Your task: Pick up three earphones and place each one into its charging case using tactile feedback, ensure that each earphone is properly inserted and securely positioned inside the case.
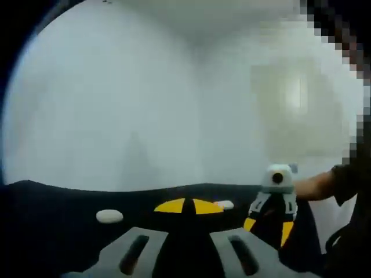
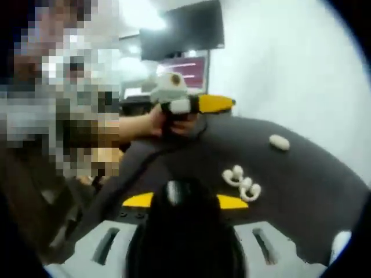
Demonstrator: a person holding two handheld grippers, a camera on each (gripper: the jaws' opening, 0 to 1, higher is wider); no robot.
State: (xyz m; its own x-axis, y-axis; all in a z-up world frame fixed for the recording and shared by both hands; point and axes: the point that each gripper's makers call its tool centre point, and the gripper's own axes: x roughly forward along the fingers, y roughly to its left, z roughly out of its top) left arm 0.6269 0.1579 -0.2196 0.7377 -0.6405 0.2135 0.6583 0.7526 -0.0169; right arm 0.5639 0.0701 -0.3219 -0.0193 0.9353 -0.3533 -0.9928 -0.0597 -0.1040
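The right gripper view is showing three white earphones point(image 2: 242, 183) clustered on the dark table point(image 2: 301, 179), plus one white case point(image 2: 279, 142) farther off. The left gripper view is catching a white case point(image 1: 109, 216) and the right gripper point(image 1: 271, 215). Whether the jaws are gaping, I cannot tell.

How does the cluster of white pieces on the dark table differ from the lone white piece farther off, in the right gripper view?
The cluster is several small rounded pieces lying together; the lone piece is one smooth oval. The cluster sits near the table's middle, close to the right gripper; the lone piece lies nearer the far edge. Both are white and ungripped.
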